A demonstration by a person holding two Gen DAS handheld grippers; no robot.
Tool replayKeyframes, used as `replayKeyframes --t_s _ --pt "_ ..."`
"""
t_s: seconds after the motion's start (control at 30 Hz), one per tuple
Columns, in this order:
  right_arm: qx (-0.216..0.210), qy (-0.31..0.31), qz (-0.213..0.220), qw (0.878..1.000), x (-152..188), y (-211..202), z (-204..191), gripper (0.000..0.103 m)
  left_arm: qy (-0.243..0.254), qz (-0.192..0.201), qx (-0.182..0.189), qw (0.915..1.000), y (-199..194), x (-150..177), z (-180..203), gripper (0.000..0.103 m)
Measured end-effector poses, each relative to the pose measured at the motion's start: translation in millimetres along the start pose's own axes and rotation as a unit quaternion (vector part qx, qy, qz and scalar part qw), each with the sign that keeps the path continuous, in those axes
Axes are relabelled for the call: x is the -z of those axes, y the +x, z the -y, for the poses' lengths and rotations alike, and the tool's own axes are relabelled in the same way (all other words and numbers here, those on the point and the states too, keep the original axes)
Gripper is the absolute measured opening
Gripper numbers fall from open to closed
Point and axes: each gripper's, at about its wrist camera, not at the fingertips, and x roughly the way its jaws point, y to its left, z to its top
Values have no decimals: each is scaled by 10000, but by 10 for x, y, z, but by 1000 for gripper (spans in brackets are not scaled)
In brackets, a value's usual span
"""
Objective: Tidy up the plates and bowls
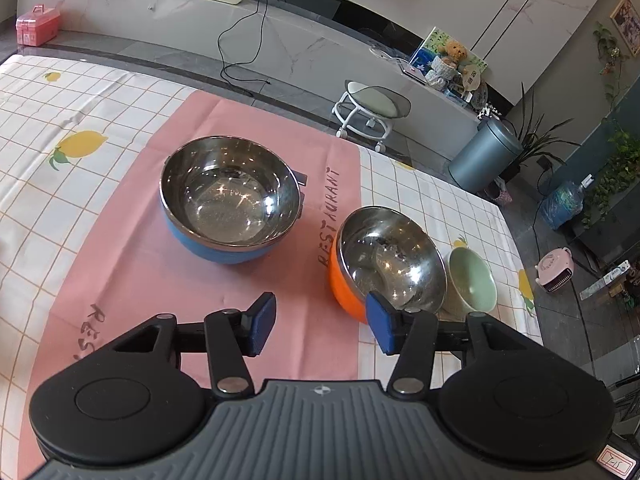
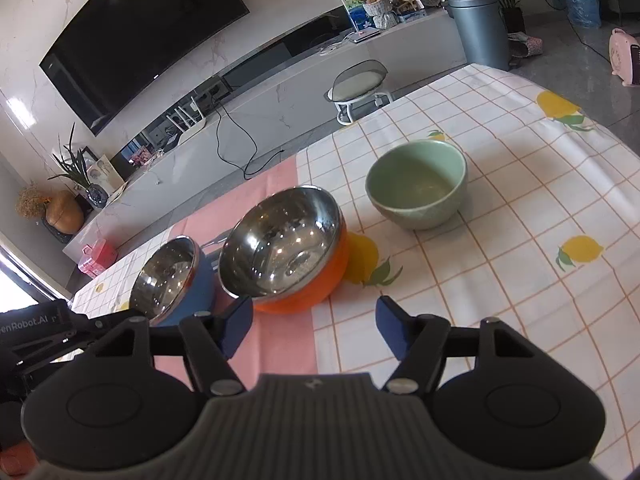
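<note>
Three bowls stand on a worktop (image 1: 60, 216) under a lemon-print checked cloth. A blue-skinned, steel-lined bowl (image 1: 230, 196) sits mid-way on a pink "RESTAURANT" placemat (image 1: 132, 264); at its 4 o'clock, an orange-skinned, steel-lined bowl (image 1: 386, 258) straddles the mat's edge, and a pale green ceramic bowl (image 1: 472, 282) stands just beside it at 3 o'clock. The left gripper (image 1: 320, 326) and right gripper (image 2: 314, 324) both hover with blue-padded fingers spread apart, holding nothing.
</note>
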Motion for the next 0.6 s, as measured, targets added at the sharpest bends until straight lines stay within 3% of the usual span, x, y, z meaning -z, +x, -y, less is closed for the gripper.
replayKeyframes --t_s 0.23,0.6 --pt "129 76 -28 9999 -241 325 33 73 -84 -218 -135 9996 409 -132 55 65" --pt "260 222 -337 9988 -328 847 22 71 -236 -355 -335 9985 864 -251 20 66"
